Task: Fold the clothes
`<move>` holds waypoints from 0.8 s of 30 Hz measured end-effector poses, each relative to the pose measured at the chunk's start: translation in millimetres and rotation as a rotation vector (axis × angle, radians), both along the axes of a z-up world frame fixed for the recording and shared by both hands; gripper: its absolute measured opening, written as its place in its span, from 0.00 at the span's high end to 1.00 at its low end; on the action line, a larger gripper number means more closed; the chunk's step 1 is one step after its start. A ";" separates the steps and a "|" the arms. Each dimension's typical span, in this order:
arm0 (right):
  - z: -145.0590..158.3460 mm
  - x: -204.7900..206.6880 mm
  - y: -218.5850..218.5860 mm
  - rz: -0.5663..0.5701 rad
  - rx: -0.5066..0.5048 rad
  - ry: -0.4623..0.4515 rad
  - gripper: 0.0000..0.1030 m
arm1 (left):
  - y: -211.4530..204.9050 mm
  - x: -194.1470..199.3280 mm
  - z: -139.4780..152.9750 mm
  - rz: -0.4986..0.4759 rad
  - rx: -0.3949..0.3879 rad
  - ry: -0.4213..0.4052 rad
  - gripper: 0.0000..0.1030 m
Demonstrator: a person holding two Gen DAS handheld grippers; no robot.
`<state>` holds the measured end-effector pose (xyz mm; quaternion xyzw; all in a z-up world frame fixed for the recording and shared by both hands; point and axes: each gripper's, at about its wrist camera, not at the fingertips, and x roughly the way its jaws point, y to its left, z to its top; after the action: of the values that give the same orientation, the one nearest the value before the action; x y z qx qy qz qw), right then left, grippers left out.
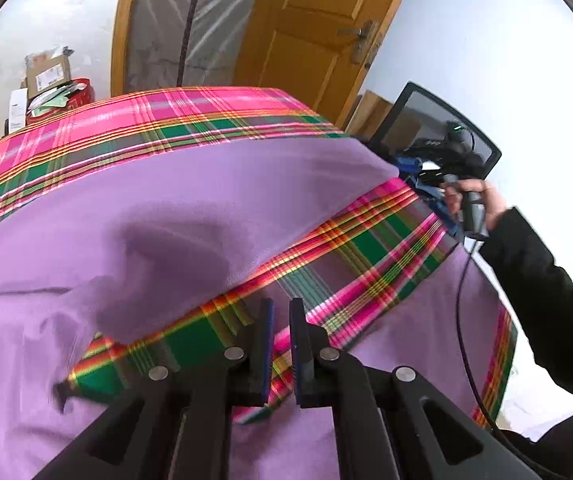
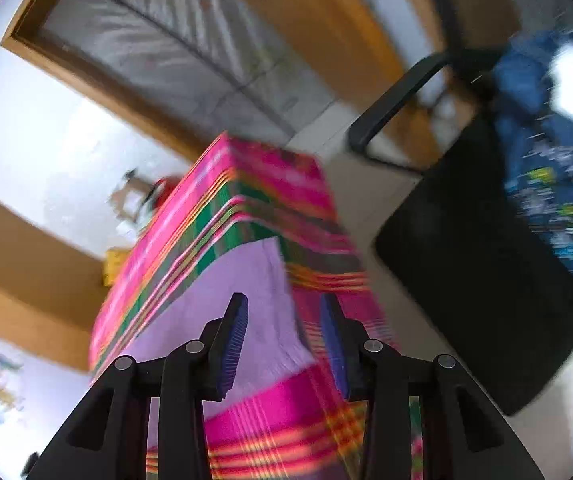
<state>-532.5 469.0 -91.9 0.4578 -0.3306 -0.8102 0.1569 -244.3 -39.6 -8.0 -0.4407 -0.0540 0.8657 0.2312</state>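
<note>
Crowding the plaid table (image 1: pixel 190 120): lilac garment (image 1: pixel 166 208), black chair (image 2: pixel 466 280); left tongs (image 1: pixel 281 344) nearly together, right tongs (image 2: pixel 282 344) apart.

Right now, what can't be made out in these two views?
- Left wrist view: the purple garment is cut off by the lower and left edges; the left gripper covers part of it.
- Right wrist view: motion blur smears the blue item on the chair.
</note>
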 end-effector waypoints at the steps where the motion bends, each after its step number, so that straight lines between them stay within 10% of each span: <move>1: -6.6 -5.9 -0.9 0.018 -0.024 -0.016 0.61 | -1.7 3.6 2.2 0.007 0.008 0.004 0.94; 8: -34.6 -30.0 3.2 0.054 -0.193 -0.075 0.53 | -18.1 15.7 2.5 0.072 0.037 -0.003 0.94; 13: -22.7 -29.8 -0.6 0.088 -0.173 0.002 0.88 | -30.5 22.1 0.0 0.122 0.053 -0.014 0.94; 24: 26.8 -37.5 2.9 0.072 -0.098 0.137 0.96 | -41.9 33.8 5.4 0.174 0.056 0.000 0.94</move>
<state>-570.0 471.9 -65.1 0.4049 -0.3415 -0.8163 0.2304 -210.6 -81.4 -2.6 -0.4274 -0.1164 0.8808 0.1672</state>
